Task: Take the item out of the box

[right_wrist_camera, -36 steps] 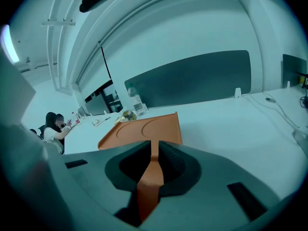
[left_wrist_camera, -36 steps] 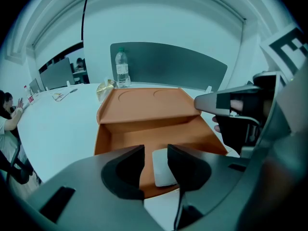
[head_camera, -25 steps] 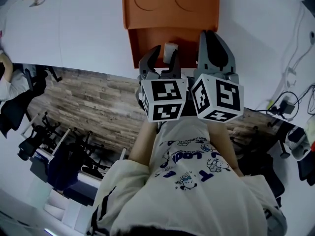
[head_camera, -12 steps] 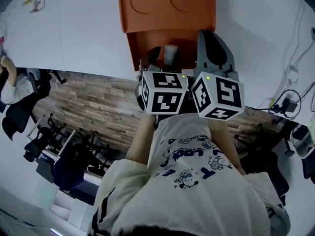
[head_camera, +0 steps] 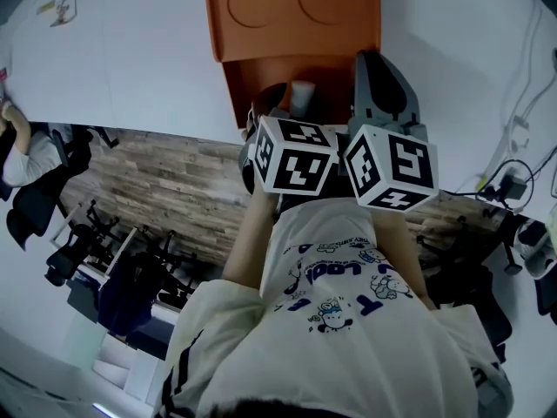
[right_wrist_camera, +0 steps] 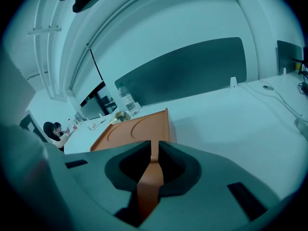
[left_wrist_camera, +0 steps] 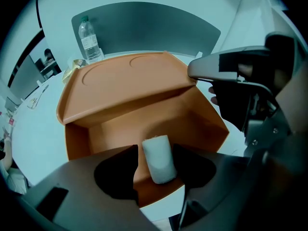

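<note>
An orange box (head_camera: 261,81) stands open on the white table, its lid (head_camera: 291,11) folded back. A small white cylinder (head_camera: 302,97) lies on the box floor. My left gripper (head_camera: 285,104) points steeply down into the box. In the left gripper view the cylinder (left_wrist_camera: 159,158) sits between the dark pads (left_wrist_camera: 122,170), with thin gaps on both sides. Those jaws have just been opening and stand open around it. My right gripper (head_camera: 376,66) is shut on the box's right wall (right_wrist_camera: 150,182), whose orange edge runs between its pads.
A water bottle (left_wrist_camera: 89,37) and some small clutter stand beyond the lid. Cables (head_camera: 522,103) trail over the table at the right. The table's near edge (head_camera: 157,127) runs just under the box, with wooden floor and office chairs (head_camera: 78,242) below.
The left gripper has tipped further down and sunk into the box towards the cylinder, and its jaws have widened. The right gripper has stayed on the box wall.
</note>
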Available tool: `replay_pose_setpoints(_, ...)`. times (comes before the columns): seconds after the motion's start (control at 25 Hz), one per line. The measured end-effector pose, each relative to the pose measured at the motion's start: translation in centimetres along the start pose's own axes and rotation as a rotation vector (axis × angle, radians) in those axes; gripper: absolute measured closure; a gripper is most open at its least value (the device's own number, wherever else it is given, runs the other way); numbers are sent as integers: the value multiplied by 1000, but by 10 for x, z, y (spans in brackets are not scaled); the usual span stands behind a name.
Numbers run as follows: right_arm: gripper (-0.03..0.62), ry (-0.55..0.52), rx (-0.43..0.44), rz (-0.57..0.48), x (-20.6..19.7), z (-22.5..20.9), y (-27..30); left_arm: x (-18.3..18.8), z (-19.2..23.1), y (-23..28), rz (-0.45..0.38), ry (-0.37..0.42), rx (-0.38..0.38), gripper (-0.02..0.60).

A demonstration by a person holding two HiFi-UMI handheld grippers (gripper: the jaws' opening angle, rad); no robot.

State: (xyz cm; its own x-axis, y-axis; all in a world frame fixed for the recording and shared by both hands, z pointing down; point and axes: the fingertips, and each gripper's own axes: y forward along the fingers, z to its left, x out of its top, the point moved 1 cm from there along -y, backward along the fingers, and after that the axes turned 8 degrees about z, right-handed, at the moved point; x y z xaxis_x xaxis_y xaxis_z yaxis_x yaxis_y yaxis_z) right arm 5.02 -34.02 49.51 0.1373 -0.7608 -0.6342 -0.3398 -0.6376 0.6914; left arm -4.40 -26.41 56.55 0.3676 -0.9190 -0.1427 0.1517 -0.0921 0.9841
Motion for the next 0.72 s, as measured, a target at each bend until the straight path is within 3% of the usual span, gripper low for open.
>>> replay_pose_setpoints(0.72,530,-6,6,16,-2,-3,5,-1,-3,8,71,35,-26,367)
